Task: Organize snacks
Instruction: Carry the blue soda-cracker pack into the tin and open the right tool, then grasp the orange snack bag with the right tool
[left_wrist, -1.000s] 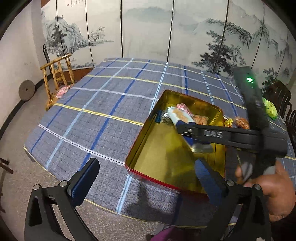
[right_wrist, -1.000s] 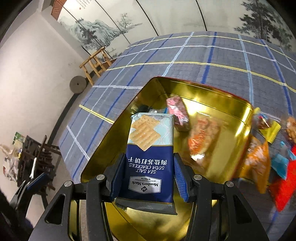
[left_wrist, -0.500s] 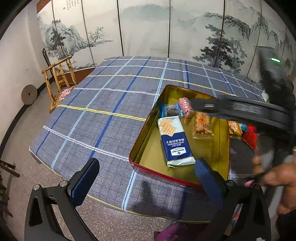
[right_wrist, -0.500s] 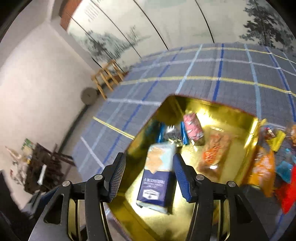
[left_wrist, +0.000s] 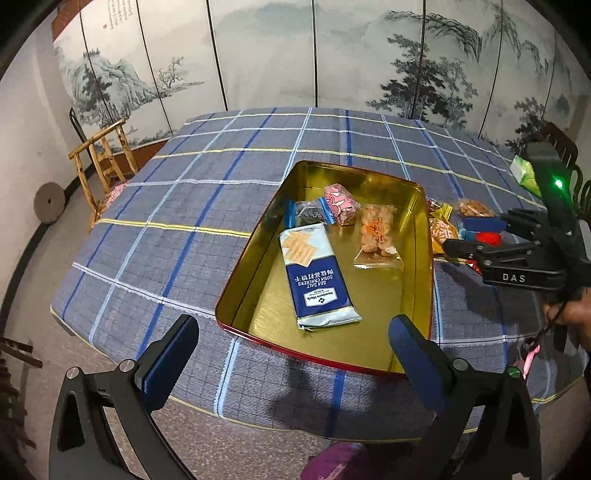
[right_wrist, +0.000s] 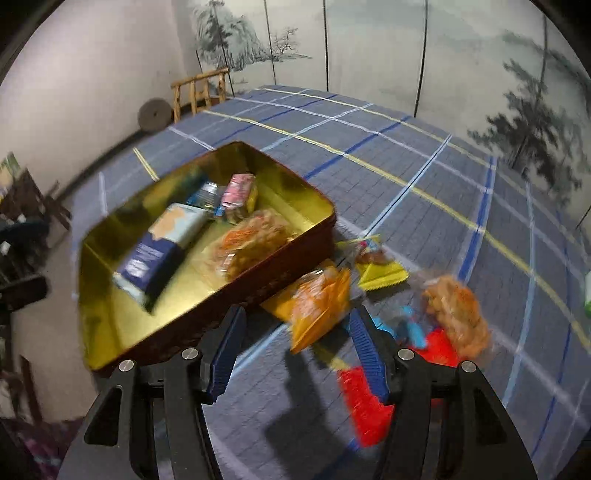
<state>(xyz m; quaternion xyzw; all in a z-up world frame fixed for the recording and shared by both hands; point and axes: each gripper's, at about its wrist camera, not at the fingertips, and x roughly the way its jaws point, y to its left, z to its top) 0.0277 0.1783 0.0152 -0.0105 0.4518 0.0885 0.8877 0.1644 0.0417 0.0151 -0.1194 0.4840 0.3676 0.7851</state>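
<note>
1. Now my right gripper (right_wrist: 295, 350), jaws just widened and empty, nears the orange packet (right_wrist: 319, 302) right of the tin (left_wrist: 424, 258); crackers (left_wrist: 317, 273) lie inside.
2. Risk: pinching two packets together.
3. Left gripper (left_wrist: 291, 354) wide, empty, near.

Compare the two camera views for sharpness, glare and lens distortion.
Left wrist view: sharp, the cracker packet print legible; the gold tin shows soft sheen; fisheye bends the folding screen. Right wrist view: motion-blurred, the orange snack bag and tablecloth lines smeared.
</note>
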